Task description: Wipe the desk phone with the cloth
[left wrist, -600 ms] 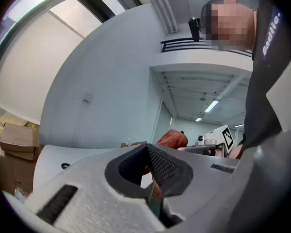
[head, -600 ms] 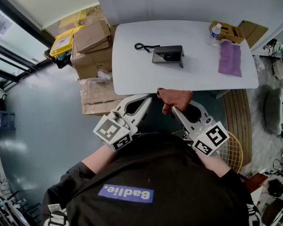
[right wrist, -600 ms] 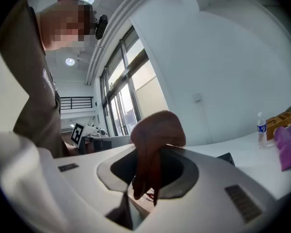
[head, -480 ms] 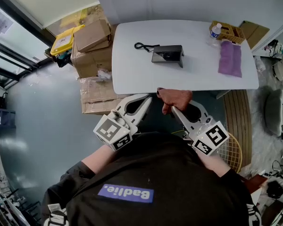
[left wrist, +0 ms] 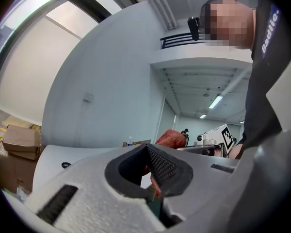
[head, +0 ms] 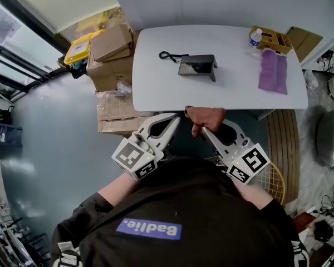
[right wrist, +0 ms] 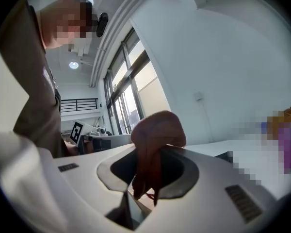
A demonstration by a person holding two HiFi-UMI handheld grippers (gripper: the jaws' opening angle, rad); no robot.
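Observation:
The black desk phone [head: 197, 65] sits mid-table on the white table [head: 156, 88], its coiled cord [head: 166, 54] trailing to the left. Both grippers hover below the table's near edge, close to my body. My right gripper [head: 204, 129] is shut on a reddish-brown cloth [head: 207, 115], which bunches above the jaws in the right gripper view [right wrist: 157, 132]. My left gripper [head: 174, 118] is shut with nothing in it, just left of the cloth. The same cloth [left wrist: 172, 137] shows past its closed jaws in the left gripper view.
A purple cloth [head: 273, 71] lies at the table's right end, next to a small basket [head: 270, 38] and a water bottle [head: 255, 36]. Cardboard boxes [head: 108, 54] and a yellow-lidded bin [head: 78, 49] stand on the floor left of the table.

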